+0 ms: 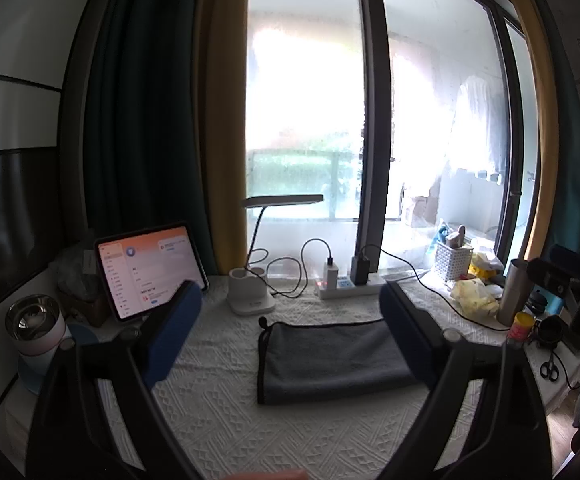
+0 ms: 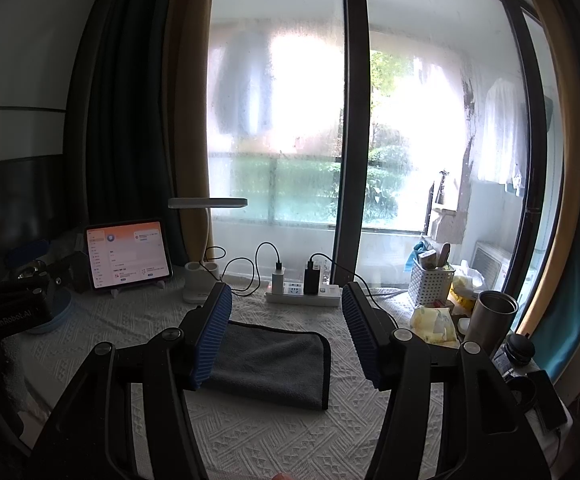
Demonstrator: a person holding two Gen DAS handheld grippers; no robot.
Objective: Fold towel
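A dark grey towel (image 1: 326, 360) lies folded into a flat rectangle on the white textured tablecloth (image 1: 217, 408); it also shows in the right wrist view (image 2: 269, 364). My left gripper (image 1: 290, 328) is open and empty, held above the table on the near side of the towel, not touching it. My right gripper (image 2: 285, 336) is open and empty, also above the near side of the towel. The right gripper shows at the far right of the left wrist view (image 1: 570, 280); the left gripper shows at the far left of the right wrist view (image 2: 17, 300).
A tablet (image 1: 149, 272) stands at the back left beside a steel cup (image 1: 37, 324). A desk lamp (image 1: 249, 292) and a power strip with chargers (image 1: 350, 284) sit along the window. A white basket (image 1: 452, 260), a steel tumbler (image 1: 512, 292), scissors (image 1: 550, 368) and clutter fill the right.
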